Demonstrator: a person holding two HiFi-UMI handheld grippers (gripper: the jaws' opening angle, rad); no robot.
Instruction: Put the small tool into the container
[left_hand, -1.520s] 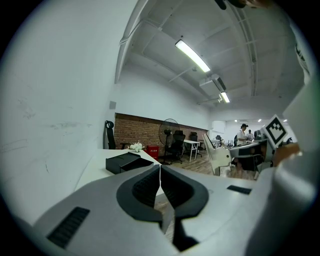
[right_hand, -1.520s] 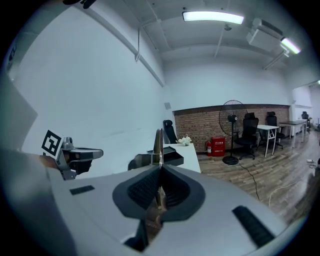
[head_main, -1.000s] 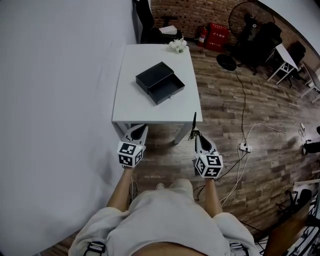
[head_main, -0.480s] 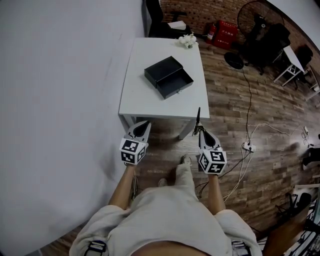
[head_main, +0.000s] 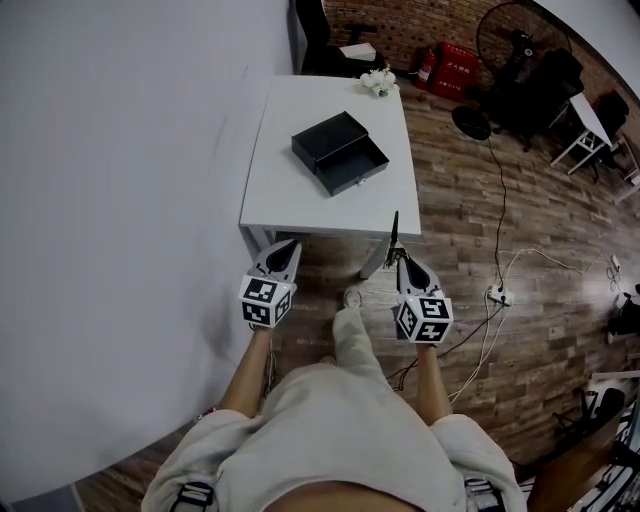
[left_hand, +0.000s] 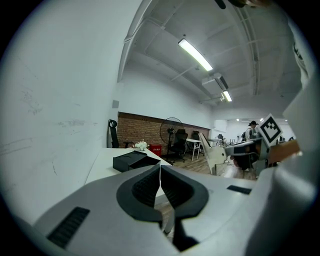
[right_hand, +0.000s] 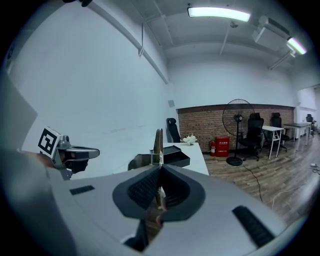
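The small tool is a thin dark blade standing up out of my right gripper, which is shut on it just short of the white table's near edge. In the right gripper view the tool rises between the closed pads. The container is a black box with its drawer pulled open, lying mid-table; it also shows as the box and the box. My left gripper hangs shut and empty in front of the table's near left corner, its pads touching.
White flowers sit at the table's far edge. A plain white wall runs along the left. On the wooden floor to the right lie a power strip with cables, a standing fan, office chairs and a red box.
The person has walked toward the table, one leg swinging forward between the grippers. Both grippers stay shut and keep their pose; the tool remains in the right one.
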